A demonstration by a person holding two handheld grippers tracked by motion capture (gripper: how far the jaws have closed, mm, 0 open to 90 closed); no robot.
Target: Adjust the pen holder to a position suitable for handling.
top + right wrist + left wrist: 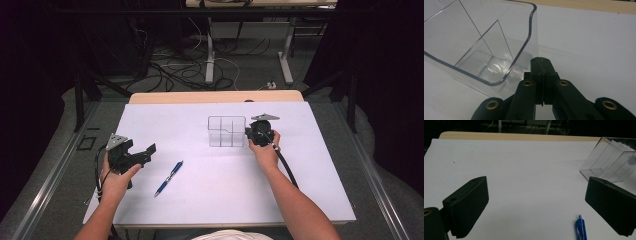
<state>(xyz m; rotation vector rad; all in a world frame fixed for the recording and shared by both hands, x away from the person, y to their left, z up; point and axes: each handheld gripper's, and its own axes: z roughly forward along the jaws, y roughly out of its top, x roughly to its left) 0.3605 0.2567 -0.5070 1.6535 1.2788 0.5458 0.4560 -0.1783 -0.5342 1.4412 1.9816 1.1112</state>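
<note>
Here, a clear plastic organizer (226, 131) with inner dividers stands mid-table on the white sheet (210, 195). The right gripper (248, 133), jaws pressed together, touches its right wall. The left gripper (151, 149) hovers wide open, left of a blue pen (169, 178).

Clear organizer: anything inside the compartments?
The clear organizer looks empty: through its walls only the dividers and the bare floor show. The shut right gripper rests against its outer corner and covers a bit of the wall there. The blue pen lies outside on the table.

White table (300, 200) — beyond it, cables (175, 70) on grey floor (250, 75).
</note>
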